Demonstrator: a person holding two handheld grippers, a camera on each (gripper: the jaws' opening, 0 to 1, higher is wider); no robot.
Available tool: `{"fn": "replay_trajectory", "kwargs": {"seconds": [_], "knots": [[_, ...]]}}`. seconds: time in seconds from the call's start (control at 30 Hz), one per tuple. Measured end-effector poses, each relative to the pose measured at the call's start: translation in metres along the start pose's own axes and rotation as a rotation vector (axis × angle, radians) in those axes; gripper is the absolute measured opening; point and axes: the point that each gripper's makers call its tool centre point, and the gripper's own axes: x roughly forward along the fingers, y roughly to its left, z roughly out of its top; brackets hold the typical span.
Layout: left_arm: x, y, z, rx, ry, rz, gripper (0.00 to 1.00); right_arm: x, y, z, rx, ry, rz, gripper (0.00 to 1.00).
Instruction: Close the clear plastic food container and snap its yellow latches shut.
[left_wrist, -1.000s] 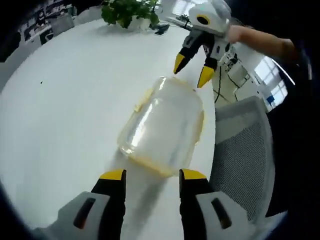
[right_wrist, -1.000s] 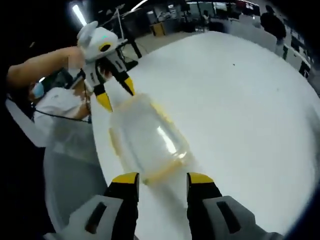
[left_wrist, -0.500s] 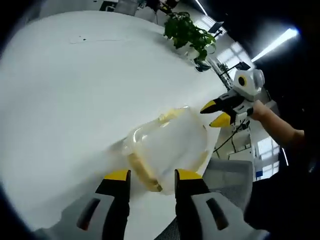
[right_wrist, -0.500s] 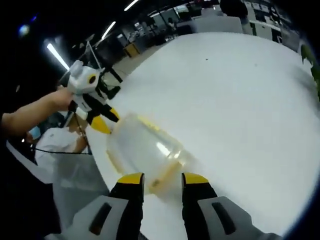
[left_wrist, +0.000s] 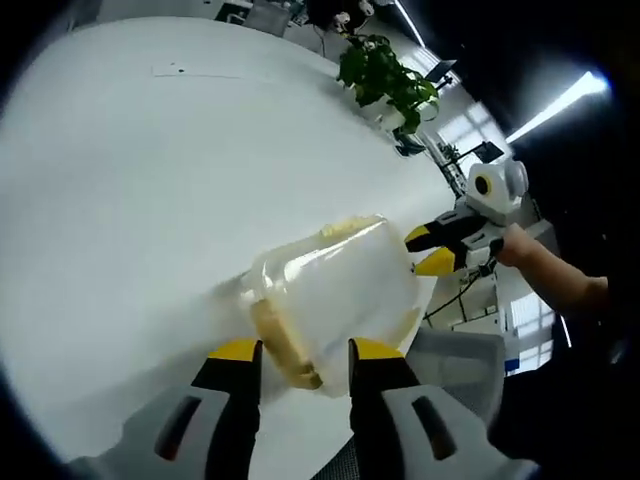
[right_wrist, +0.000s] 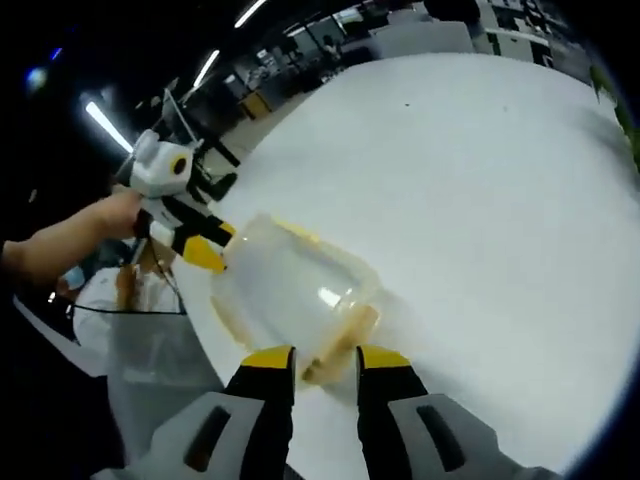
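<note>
Closer now, both part-spread hand-held grippers (left_wrist: 299, 351) (right_wrist: 325, 354) flanking clear container (left_wrist: 335, 290) near table (left_wrist: 120, 200) edge, chair (left_wrist: 455, 355) beyond.

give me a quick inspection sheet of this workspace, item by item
surface: white table, broad and bare around the job.
job's things: clear plastic food container near the table edge, lid on; yellow latch at the end by the left gripper, another yellow latch at the end by the right gripper. Whether they are snapped cannot be told.
clutter: nothing seen.
grippers: left gripper open, jaws either side of its latch; right gripper open, jaws either side of its latch.
cables: a dark cable hangs beyond the table edge.
surroundings: potted plant at the far edge, a grey chair beside the table, ceiling lights, office furniture behind.
</note>
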Motion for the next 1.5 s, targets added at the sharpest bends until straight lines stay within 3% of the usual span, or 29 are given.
{"fn": "replay_trajectory", "kwargs": {"seconds": [0.43, 0.5, 0.63, 0.67, 0.7, 0.83, 0.87, 0.9, 1.0, 1.27, 1.5], "knots": [[0.003, 0.0, 0.0, -0.018, -0.012, 0.008, 0.32, 0.001, 0.001, 0.001, -0.046, 0.025, -0.005, 0.19], [0.007, -0.001, 0.001, -0.083, -0.041, 0.004, 0.32, 0.003, 0.0, 0.001, -0.047, 0.031, 0.007, 0.19], [0.006, -0.002, -0.002, -0.059, -0.013, 0.005, 0.3, 0.005, 0.004, 0.003, -0.054, 0.056, 0.005, 0.17], [0.005, -0.003, -0.004, -0.059, 0.003, 0.01, 0.3, 0.009, 0.002, 0.014, -0.037, 0.007, -0.007, 0.17], [0.005, -0.004, -0.002, -0.063, -0.001, 0.007, 0.3, 0.006, 0.004, 0.008, -0.019, 0.052, 0.009, 0.17], [0.007, -0.004, -0.001, -0.087, 0.01, 0.013, 0.27, 0.006, 0.003, 0.005, -0.023, 0.052, -0.005, 0.17], [0.016, 0.0, -0.005, -0.065, 0.041, 0.05, 0.26, 0.005, 0.0, 0.008, -0.013, 0.038, -0.04, 0.17], [0.024, -0.004, -0.005, -0.108, 0.035, 0.055, 0.27, 0.006, 0.001, 0.011, -0.025, 0.048, -0.019, 0.17], [0.007, -0.001, -0.002, -0.098, 0.018, 0.053, 0.28, 0.008, 0.0, 0.011, -0.046, 0.057, -0.031, 0.17], [0.008, -0.004, -0.002, -0.151, 0.031, 0.051, 0.32, 0.008, 0.001, 0.005, -0.011, 0.061, -0.011, 0.19], [0.007, -0.005, -0.002, -0.147, 0.019, 0.058, 0.33, 0.007, 0.002, 0.005, -0.024, 0.068, -0.003, 0.19]]}}
